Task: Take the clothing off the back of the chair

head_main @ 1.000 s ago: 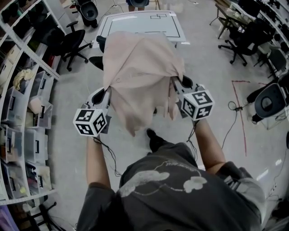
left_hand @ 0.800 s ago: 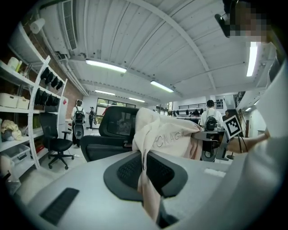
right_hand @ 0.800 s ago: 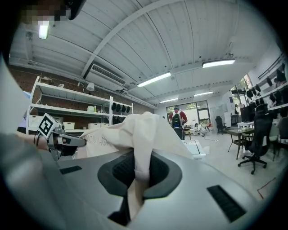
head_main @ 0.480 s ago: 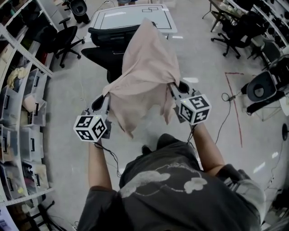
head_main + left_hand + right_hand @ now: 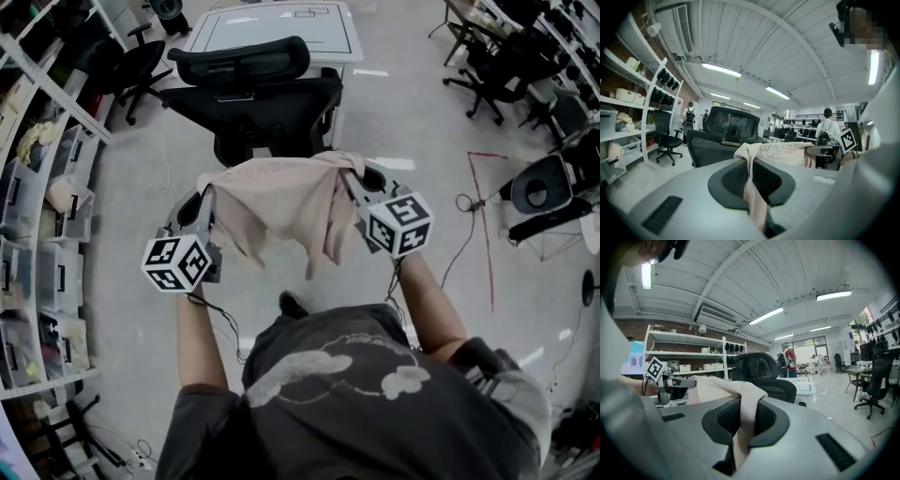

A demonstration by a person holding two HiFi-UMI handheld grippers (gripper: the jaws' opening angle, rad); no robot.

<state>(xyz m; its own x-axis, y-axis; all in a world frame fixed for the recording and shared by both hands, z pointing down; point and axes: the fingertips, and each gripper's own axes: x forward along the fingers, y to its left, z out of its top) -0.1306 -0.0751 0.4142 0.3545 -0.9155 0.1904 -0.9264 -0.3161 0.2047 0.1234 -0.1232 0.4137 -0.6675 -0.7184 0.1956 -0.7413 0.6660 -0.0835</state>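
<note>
the clothing [image 5: 281, 202], a pale pinkish garment, hung stretched between the two grippers above the floor [image 5: 422, 122], just in front of the person's chest and clear of the black chair [image 5: 253, 94], which stood behind it. the left gripper [image 5: 208, 190] was closed tight on one upper corner of the cloth. in the left gripper view a fold of the fabric ran down between its dark pads [image 5: 736, 176] and bunched over their front edge. the right gripper [image 5: 354, 175] was likewise clamped on the opposite corner, and in the right gripper view a thick roll of cloth was pinched between its pads [image 5: 761, 420]. both grippers were held at about the same height, pointing away from the person toward the chair, so the top edge of the garment ran nearly straight from one to the other. the rest sagged below in loose folds, with one longer tail hanging nearer the right side. each gripper's marker cube [image 5: 175, 262] sat close to the person's hand. beyond the chair stood a white surface [image 5: 277, 28]. shelves [image 5: 47, 187] with bins lined the left side of the room, and more office chairs [image 5: 492, 66] stood at the far right.
</note>
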